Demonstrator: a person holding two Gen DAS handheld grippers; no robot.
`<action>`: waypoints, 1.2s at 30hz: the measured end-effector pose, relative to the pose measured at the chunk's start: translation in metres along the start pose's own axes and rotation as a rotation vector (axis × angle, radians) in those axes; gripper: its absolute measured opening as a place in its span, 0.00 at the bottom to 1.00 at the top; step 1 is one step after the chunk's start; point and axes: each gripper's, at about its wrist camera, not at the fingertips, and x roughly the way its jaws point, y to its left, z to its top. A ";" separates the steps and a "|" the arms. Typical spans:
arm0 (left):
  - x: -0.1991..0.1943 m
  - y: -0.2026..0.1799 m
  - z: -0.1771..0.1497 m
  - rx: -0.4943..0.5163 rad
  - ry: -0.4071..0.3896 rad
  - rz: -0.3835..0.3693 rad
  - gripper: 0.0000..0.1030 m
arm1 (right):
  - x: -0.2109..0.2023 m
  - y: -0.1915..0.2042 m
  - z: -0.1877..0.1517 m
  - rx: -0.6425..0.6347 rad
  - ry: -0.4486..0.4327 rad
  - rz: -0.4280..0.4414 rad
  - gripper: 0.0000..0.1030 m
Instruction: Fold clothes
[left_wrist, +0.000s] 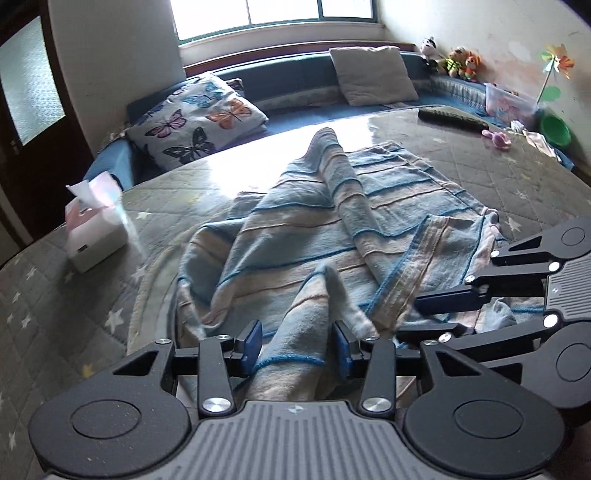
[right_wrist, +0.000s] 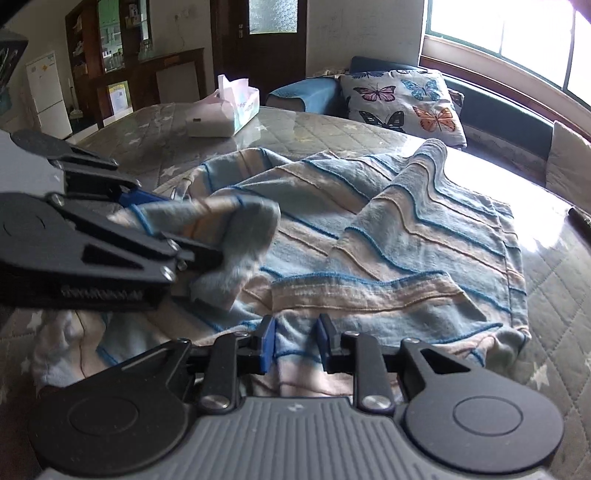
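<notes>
The striped blue-and-beige garment (left_wrist: 332, 221) lay rumpled on the quilted star-patterned table (left_wrist: 74, 295). The left gripper (left_wrist: 299, 343) stood with jaws apart, a bunched sleeve (left_wrist: 303, 332) lying loose between them; the right gripper (right_wrist: 293, 341) likewise stood part-open over a hem. Only the left view showed plush toys (left_wrist: 454, 61) and a remote (left_wrist: 454, 116) at the far edge; only the right view showed a cabinet (right_wrist: 110, 55). A tissue box (right_wrist: 225, 114) stood apart, with bare tabletop around the garment.

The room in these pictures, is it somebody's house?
Most likely yes, a lived-in family room. A butterfly pillow lies on a window bench, stuffed toys sit in the corner, and a tissue box stands on the quilted table where the striped garment lies.
</notes>
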 end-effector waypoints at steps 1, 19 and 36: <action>0.003 -0.001 0.001 0.002 0.004 -0.007 0.43 | 0.001 -0.001 0.001 0.005 -0.001 0.001 0.22; 0.014 0.004 -0.006 -0.026 0.027 -0.034 0.23 | -0.011 -0.021 0.001 0.091 -0.058 -0.024 0.05; 0.016 0.007 -0.005 -0.043 0.021 -0.051 0.25 | -0.001 -0.016 0.000 0.080 -0.032 -0.049 0.08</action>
